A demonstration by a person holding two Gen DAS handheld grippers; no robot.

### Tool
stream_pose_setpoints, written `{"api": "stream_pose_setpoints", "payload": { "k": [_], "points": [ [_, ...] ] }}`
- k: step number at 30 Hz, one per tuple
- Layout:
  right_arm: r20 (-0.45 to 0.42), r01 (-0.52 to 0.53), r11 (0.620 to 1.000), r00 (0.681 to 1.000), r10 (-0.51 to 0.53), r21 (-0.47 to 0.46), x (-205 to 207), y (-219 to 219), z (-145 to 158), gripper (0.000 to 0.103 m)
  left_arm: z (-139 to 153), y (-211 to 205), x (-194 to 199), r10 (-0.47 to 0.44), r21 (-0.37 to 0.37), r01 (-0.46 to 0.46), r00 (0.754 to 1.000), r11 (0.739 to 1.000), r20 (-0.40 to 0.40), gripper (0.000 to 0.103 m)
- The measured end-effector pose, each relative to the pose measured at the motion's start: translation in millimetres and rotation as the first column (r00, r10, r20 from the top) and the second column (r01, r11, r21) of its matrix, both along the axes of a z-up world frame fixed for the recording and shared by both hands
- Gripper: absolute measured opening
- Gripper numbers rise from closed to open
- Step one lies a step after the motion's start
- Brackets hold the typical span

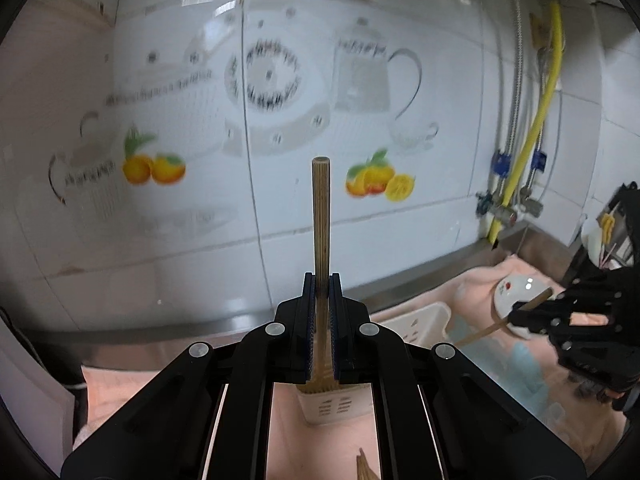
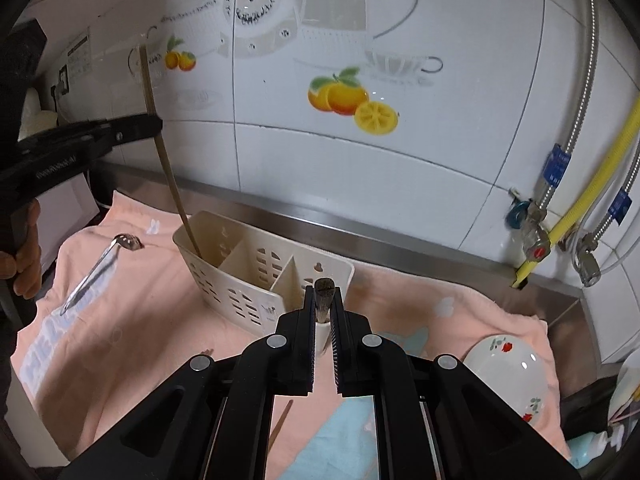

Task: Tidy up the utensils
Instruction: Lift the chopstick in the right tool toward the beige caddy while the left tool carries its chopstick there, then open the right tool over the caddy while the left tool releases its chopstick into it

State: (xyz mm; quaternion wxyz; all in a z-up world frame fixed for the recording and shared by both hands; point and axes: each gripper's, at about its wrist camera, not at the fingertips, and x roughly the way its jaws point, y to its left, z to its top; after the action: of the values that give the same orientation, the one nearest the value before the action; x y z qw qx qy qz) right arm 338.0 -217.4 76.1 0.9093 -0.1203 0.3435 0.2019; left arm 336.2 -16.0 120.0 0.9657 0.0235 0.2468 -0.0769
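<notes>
My left claw point(image 1: 322, 288) is clamped on a chopstick point(image 1: 321, 216), held upright by its middle, lower end dipping into the end cell of the caddy point(image 2: 240, 280). My right claw point(image 2: 323, 304) grips a second chopstick point(image 2: 324, 290), seen end-on, above the caddy's near cell. I judge both sticks light, stiff and smooth; a mid-length grip suits them, though a round stick could pivot between flat pads. The caddy looks like thin, light plastic lying on a soft pink towel point(image 2: 160, 340), so a sideways push may shift it. On the towel, well to the left, lies a slotted spoon point(image 2: 100, 268); a third chopstick point(image 2: 280, 424) lies below my right claw. A flowered bowl point(image 2: 508, 376) rests on the right, apart from the caddy. The dividers narrow each slot.
</notes>
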Motion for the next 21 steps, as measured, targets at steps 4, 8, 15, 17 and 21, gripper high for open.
{"api": "stream_pose_setpoints", "payload": {
  "k": [4, 8, 15, 17, 21],
  "points": [
    [-0.009, 0.005, 1.0, 1.0, -0.005, 0.016, 1.9, -2.2, -3.6, 0.007, -15.0, 4.1, 4.1, 0.009, 0.003, -0.009, 0.999, 1.0, -0.042, 0.008],
    [0.008, 0.006, 1.0, 1.0, -0.006, 0.03, -3.5, -2.7, 0.1, 0.009, -19.9, 5.4, 1.0, 0.011, 0.013, -0.011, 0.998, 1.0, -0.057, 0.008],
    [0.083, 0.024, 0.999, 0.996, -0.027, 0.039, -27.1, -11.1, 20.7, 0.023, -17.5, 9.1, -20.9, 0.019, 0.044, -0.017, 0.999, 0.999, -0.043, 0.03],
    [0.106, 0.029, 0.999, 0.994, -0.034, 0.045, -38.9, -14.0, 26.6, 0.023, -16.4, 11.5, -27.8, 0.023, 0.044, -0.022, 0.999, 0.999, -0.04, 0.033],
    [0.125, 0.017, 0.999, 0.992, -0.022, 0.042, -65.4, -15.2, 26.5, 0.023, -17.1, 15.6, -48.3, 0.016, 0.038, -0.014, 0.999, 0.999, -0.041, 0.038]
  ]
}}
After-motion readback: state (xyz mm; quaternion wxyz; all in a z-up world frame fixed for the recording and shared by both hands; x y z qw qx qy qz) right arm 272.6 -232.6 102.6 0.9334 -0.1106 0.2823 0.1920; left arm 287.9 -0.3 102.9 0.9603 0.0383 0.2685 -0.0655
